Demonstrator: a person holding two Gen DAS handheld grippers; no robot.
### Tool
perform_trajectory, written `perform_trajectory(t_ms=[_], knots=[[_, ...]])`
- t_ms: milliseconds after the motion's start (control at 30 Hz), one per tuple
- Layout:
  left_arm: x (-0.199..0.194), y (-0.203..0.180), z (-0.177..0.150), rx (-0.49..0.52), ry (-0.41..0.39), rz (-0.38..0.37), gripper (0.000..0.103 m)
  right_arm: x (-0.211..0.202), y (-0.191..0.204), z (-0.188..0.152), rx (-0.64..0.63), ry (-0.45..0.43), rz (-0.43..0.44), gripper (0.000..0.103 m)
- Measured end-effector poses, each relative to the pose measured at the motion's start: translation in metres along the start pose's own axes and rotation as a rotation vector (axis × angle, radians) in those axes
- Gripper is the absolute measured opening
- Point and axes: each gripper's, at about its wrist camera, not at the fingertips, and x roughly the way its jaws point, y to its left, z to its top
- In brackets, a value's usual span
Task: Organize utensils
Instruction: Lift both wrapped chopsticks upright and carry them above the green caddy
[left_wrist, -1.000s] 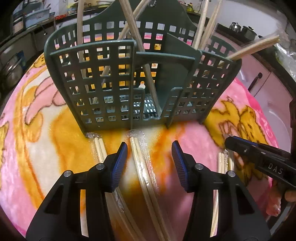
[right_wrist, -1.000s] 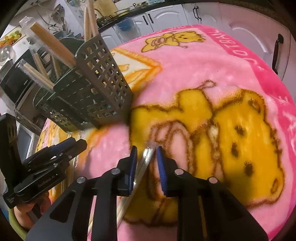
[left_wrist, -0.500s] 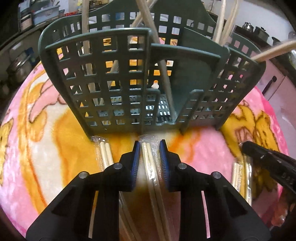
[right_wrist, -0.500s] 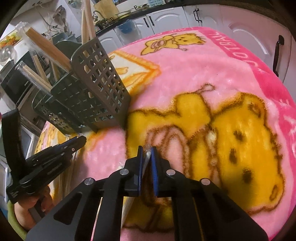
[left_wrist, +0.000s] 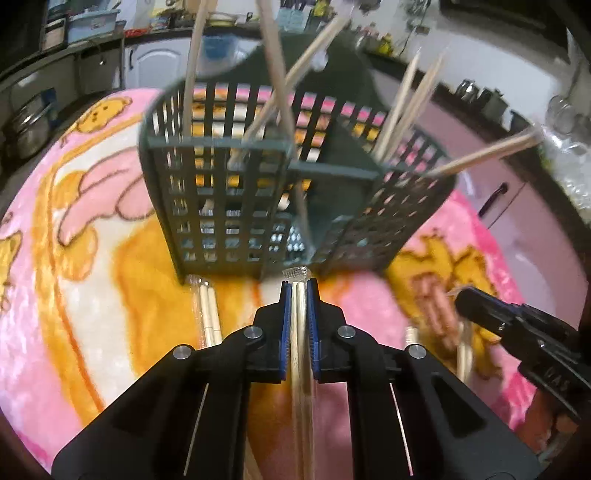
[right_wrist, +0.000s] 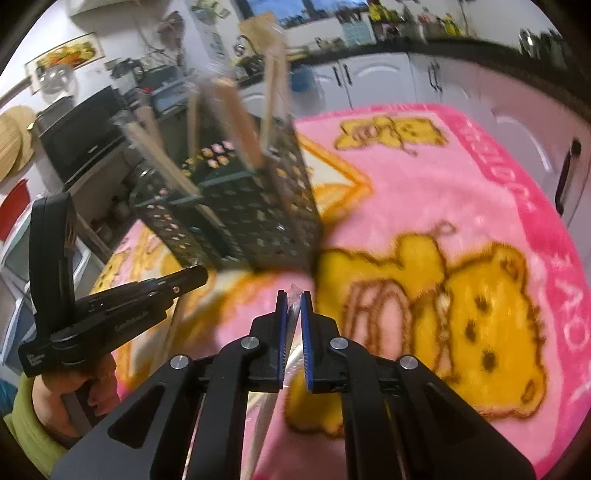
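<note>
Pink blanket (left_wrist: 92, 280) underfoot; your left gripper (left_wrist: 298, 306) and right gripper (right_wrist: 292, 314) each clench wrapped chopsticks lengthwise; caddy (left_wrist: 229, 192) dead ahead, left nearer.

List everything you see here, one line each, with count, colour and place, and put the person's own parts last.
Utensil basket: one, dark green lattice, standing on the blanket ahead of both claws.
Chopsticks in the basket: several, pale wood, exact count unclear, leaning out of the top.
Wrapped chopstick pair on the blanket: one, pale wood in clear wrap, lying left of the left claw.
Blanket: one, pink with yellow bear print, covering the surface.
Cabinets: white doors, dark handles, behind the blanket.
Left claw: black, blue pads, shut on a clear-wrapped chopstick pair.
Right claw: black, blue pads, shut on another wrapped pair.
Hand: one, green sleeve, gripping the left claw's handle.
</note>
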Motion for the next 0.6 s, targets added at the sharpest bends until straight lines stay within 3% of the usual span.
perform_trajectory(t_ms=[267,600], knots=[[-0.05,-0.011,0.016,0.013,-0.105,-0.084,0.003,-0.043,0.032,0.015,-0.077,-0.116,0.028,0.006],[-0.098,-0.016,0.033,0.04,-0.212,-0.105,0.003,-0.08,0.055,0.026,-0.118,-0.219,0.036,0.006]])
